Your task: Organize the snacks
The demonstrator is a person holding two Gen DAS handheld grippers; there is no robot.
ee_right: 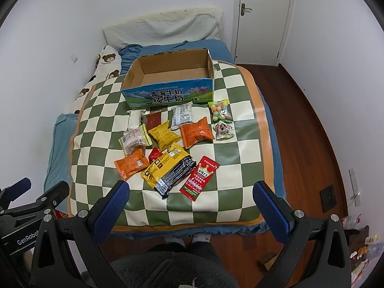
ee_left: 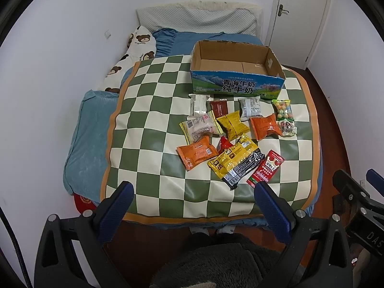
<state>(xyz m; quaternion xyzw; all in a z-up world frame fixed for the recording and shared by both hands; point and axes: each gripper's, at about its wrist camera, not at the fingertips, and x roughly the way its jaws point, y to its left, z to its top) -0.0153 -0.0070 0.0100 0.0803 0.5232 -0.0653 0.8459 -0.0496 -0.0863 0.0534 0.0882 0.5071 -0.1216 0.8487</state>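
An open, empty cardboard milk box (ee_left: 236, 72) (ee_right: 168, 81) stands at the far side of a green-and-white checked mat (ee_left: 148, 129) (ee_right: 235, 153) on a bed. Several snack packets lie in front of it: a large yellow-black pack (ee_left: 236, 162) (ee_right: 168, 171), a red sachet (ee_left: 265, 168) (ee_right: 200, 177), orange packs (ee_left: 196, 152) (ee_left: 265, 124) (ee_right: 196, 132), a yellow pack (ee_left: 231, 123) and a candy-ball bag (ee_left: 282, 110) (ee_right: 219, 111). My left gripper (ee_left: 193, 192) and right gripper (ee_right: 190, 190) are open and empty, held at the near edge of the bed.
A bear-print pillow (ee_left: 134, 48) and blue bedding (ee_left: 88, 129) lie left of the mat. A white door (ee_right: 261, 12) and wooden floor (ee_right: 309, 129) are to the right. White walls close in the left and back. The person's legs show below.
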